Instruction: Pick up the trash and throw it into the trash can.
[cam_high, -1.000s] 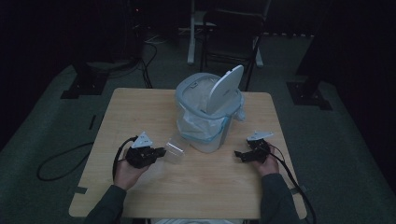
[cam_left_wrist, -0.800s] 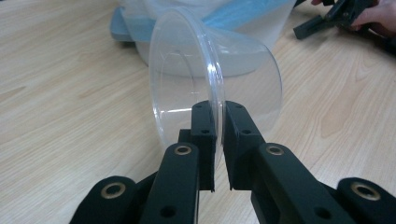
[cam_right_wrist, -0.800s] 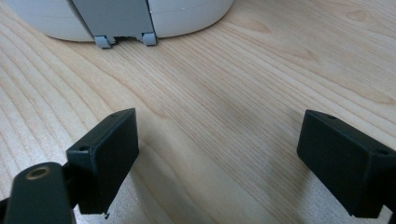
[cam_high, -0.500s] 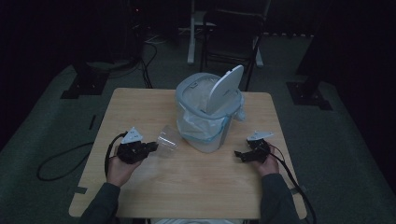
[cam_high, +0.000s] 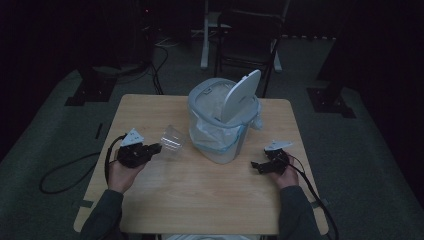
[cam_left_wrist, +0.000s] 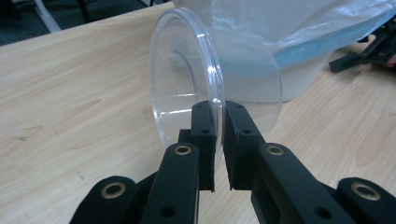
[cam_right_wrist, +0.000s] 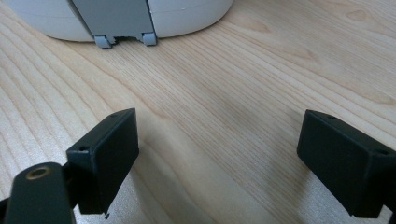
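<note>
A clear plastic cup (cam_high: 172, 139) lies on its side at the left of the white bin (cam_high: 220, 120). My left gripper (cam_high: 156, 148) is shut on the cup's rim (cam_left_wrist: 215, 100), pinching the thin wall between its pads. The bin has a plastic bag liner (cam_left_wrist: 303, 32) and a lid (cam_high: 241, 95) tipped up at its far side. My right gripper (cam_high: 256, 166) rests low on the table (cam_high: 200, 200) to the right of the bin, its jaws wide apart with bare wood between them (cam_right_wrist: 219, 135). The bin's base and a grey foot pedal (cam_right_wrist: 123, 28) lie just ahead of it.
A cable (cam_high: 65, 175) trails off the table's left edge to the floor. A dark chair (cam_high: 247, 45) stands behind the table. The other gripper (cam_left_wrist: 369, 49) shows past the bin in the left gripper view.
My left gripper has drawn back to the left and toward the person, with the clear cup still in its jaws. The right gripper has stayed in place.
</note>
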